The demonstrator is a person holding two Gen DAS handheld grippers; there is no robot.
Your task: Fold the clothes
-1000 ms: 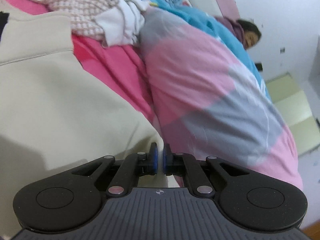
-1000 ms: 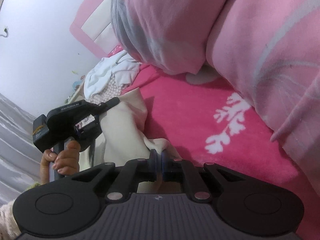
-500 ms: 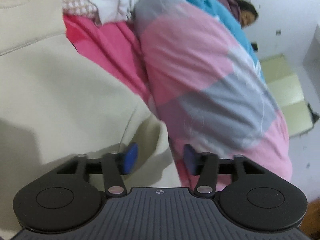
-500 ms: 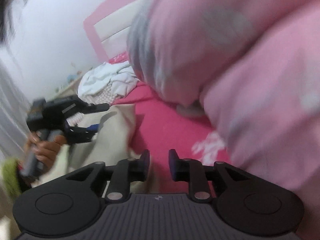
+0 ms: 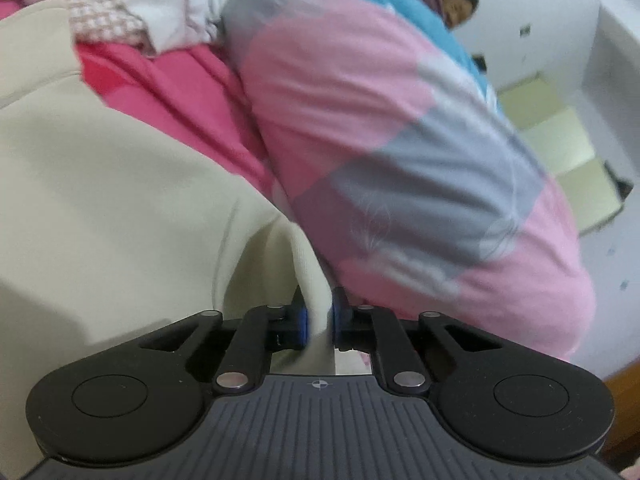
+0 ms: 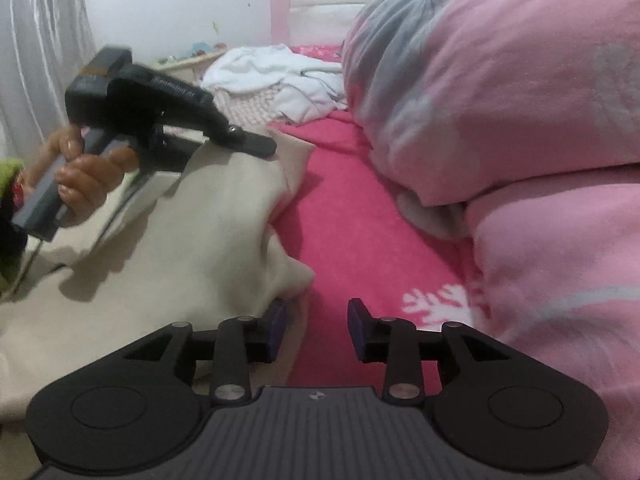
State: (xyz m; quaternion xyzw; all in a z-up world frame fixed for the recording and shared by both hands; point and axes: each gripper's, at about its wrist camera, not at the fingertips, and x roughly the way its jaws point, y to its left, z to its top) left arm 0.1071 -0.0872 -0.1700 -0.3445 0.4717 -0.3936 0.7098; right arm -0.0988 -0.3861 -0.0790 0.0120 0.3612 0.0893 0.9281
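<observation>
A cream garment (image 5: 120, 200) lies spread over the pink bed sheet (image 5: 180, 92). My left gripper (image 5: 318, 316) is shut on a raised fold at the garment's near edge. In the right wrist view the same cream garment (image 6: 180, 260) lies at the left, and the left gripper (image 6: 256, 145) is over its far part, held by a hand (image 6: 80, 176). My right gripper (image 6: 316, 320) stands open just above the sheet with nothing between its fingers. Its left finger is next to the garment's near corner.
A bulky pink and grey duvet (image 6: 500, 100) fills the right side, close to both grippers. A pile of white and checked clothes (image 6: 276, 76) sits near the headboard (image 6: 316, 0). A person (image 5: 456, 4) lies beyond the duvet. A curtain (image 6: 40, 40) hangs at the left.
The left gripper opened, then shut on a fold of the cream garment. The right gripper let go of the garment's edge and now stands wide open.
</observation>
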